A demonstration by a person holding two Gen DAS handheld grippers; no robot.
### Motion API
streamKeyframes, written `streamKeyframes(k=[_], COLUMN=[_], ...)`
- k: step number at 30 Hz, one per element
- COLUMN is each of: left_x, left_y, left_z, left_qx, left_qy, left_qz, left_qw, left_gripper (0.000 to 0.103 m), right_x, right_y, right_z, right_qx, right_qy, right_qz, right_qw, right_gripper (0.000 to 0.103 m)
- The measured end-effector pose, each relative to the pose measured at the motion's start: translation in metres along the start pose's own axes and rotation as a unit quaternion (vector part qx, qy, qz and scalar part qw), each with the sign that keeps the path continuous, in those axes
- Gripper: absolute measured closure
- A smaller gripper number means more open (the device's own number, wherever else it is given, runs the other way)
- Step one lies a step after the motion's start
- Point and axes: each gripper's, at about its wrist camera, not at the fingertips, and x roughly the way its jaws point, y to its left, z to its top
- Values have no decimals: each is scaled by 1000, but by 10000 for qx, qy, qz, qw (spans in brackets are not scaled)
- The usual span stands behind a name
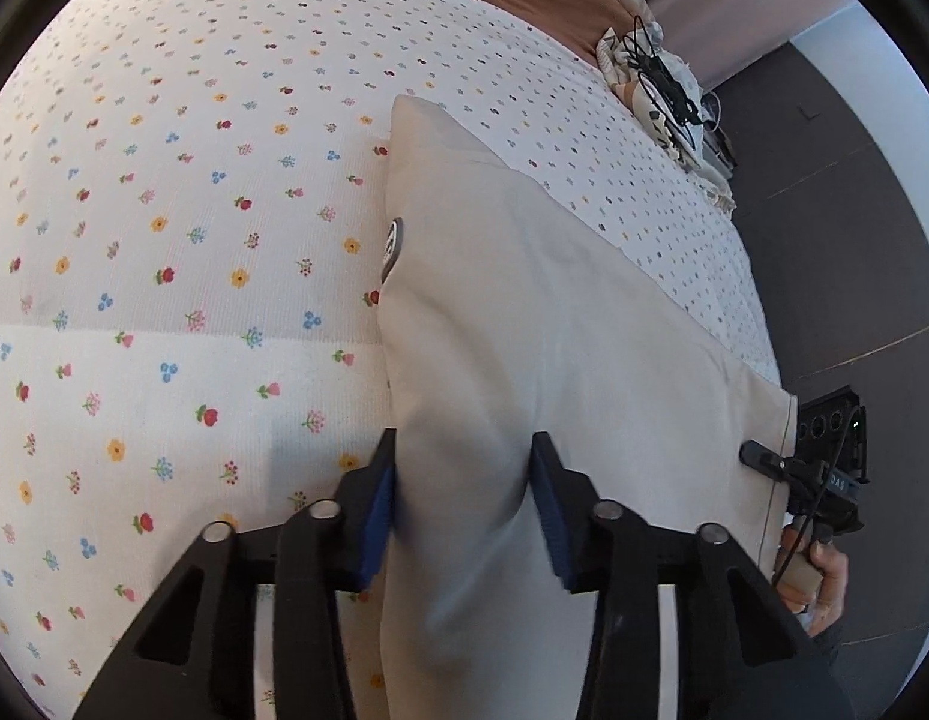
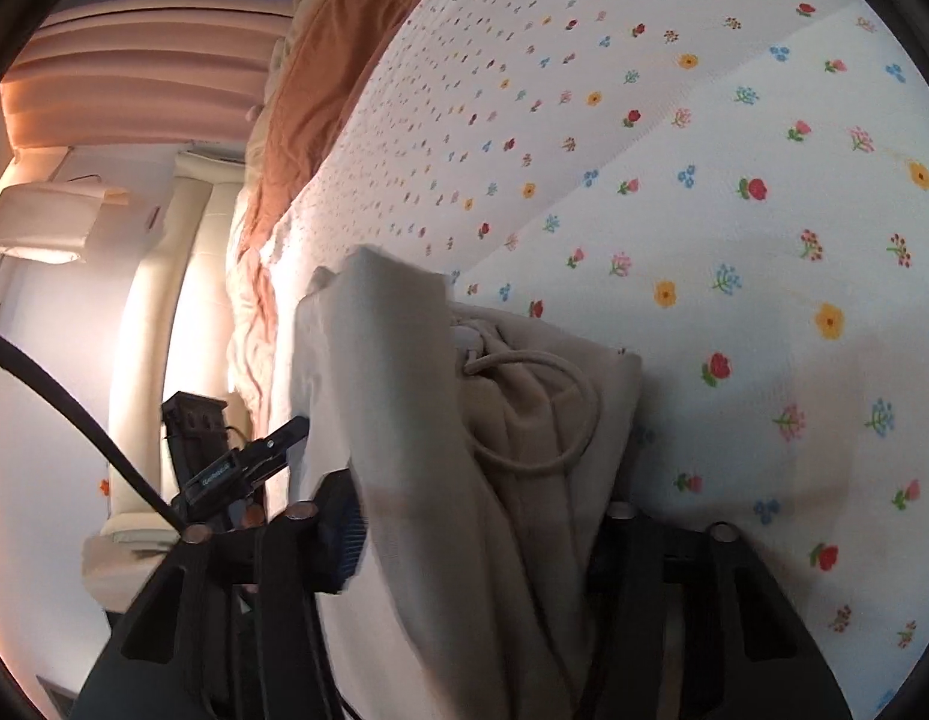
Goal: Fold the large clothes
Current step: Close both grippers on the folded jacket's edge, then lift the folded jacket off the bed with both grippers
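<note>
A: Where does the folded beige cotton garment (image 1: 554,312) lie?

B: On the white bedsheet printed with small coloured flowers (image 1: 164,240), as a long strip running away from the camera, with a round grey badge (image 1: 392,249) at its left edge.

A: How is the left gripper (image 1: 464,504) posed?

B: Tipped steeply down at the near end of the strip. Its blue-padded fingers (image 1: 377,510) pinch a raised ridge of the beige cloth from both sides.

A: And the right gripper (image 2: 470,516)?

B: It points down at a shallower slant at the bunched end with the looped beige drawstring (image 2: 542,408). The cloth fills the gap between its black fingers, and the left blue pad (image 2: 344,531) presses on it. The right pad is hidden by the fabric.

A: Anything of the person?

B: In the left wrist view, a hand (image 1: 821,576) wraps the other gripper's handle beyond the garment's right edge.
</note>
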Motion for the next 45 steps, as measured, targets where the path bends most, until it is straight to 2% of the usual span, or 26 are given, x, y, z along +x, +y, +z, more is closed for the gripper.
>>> streamKeyframes(k=[2, 4, 7, 16, 22, 28, 35, 45], left_x=[-4, -9, -23, -94, -146, -182, -195, -178], left_y=[-6, -13, -24, -62, -88, -125, -186, -286], left_z=[-1, -2, -4, -20, -43, -66, -90, -131], left_qx=[84, 166, 235, 534, 683, 953, 1294, 1785], left_qy=[-37, -103, -255, -761, -1077, -1241, -1227, -864], left_qz=[48, 102, 119, -114, -420, -740, -1197, -1746], left_qw=[9999, 9998, 9993, 9956, 9909, 9849, 9767, 9645], left_gripper=[72, 78, 81, 83, 83, 83, 83, 83], right_x=[-1, -8, -16, -70, -131, -182, -258, -358], right_y=[12, 29, 52, 97, 113, 126, 135, 134], right_z=[-4, -14, -26, -85, -134, -180, -223, -267], right_qx=[-90, -320, -523, -851, -1243, -1452, -1665, -1713], right_qy=[-137, -302, -513, -1128, -1617, -2043, -2533, -2910], right_qz=[-98, -158, -181, -100, -186, -234, -485, -1058], right_qw=[9998, 9989, 9971, 9899, 9788, 9678, 9517, 9353], right_gripper=[79, 85, 90, 91, 92, 92, 92, 92])
